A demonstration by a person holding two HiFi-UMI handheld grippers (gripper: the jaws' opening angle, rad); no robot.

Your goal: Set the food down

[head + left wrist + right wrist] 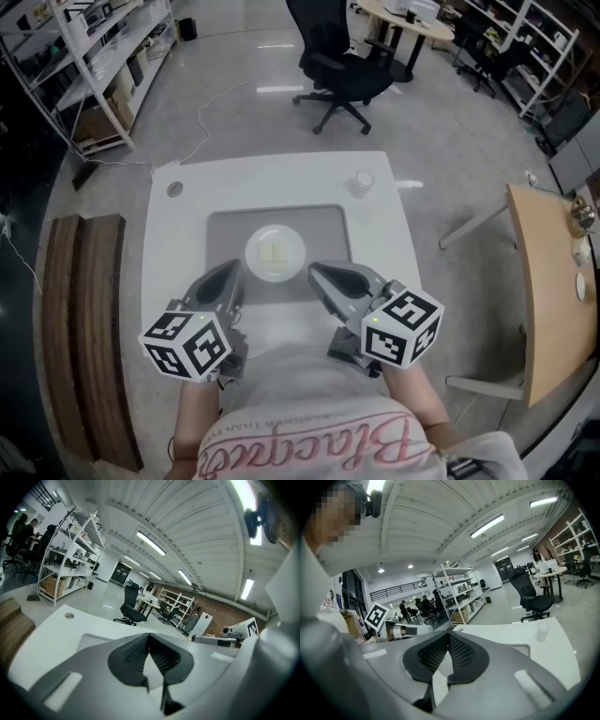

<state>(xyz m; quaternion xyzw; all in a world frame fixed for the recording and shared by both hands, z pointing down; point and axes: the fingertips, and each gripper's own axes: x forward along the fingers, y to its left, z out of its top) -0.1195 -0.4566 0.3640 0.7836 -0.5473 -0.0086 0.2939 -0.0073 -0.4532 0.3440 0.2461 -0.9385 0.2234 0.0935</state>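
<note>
A white table (178,244) is filling the middle of the head view, and a grey mat (225,234) is lying on its centre. At the near edge of the mat the person is holding both tools low and close to the body. The left gripper (230,272) is pointing far and slightly right, the right gripper (317,272) far and slightly left. In each gripper's own view the ribbed pads are meeting at the tips with nothing between them, so both are closed and carrying nothing.

A round white plate (251,255) is sitting on the mat between the two tips and just beyond them, towards the far side. A small pale piece of food (275,253) is resting in its middle, too small for its long axis to be read. The two grippers are standing about equally near it, one on each side, neither touching plate or food.

Judging by this, the food is already lying down on the plate, and any further reach would be running straight ahead and inward from either hand.

A small clear cup (362,183) is standing well apart at the far right of the table.
</note>
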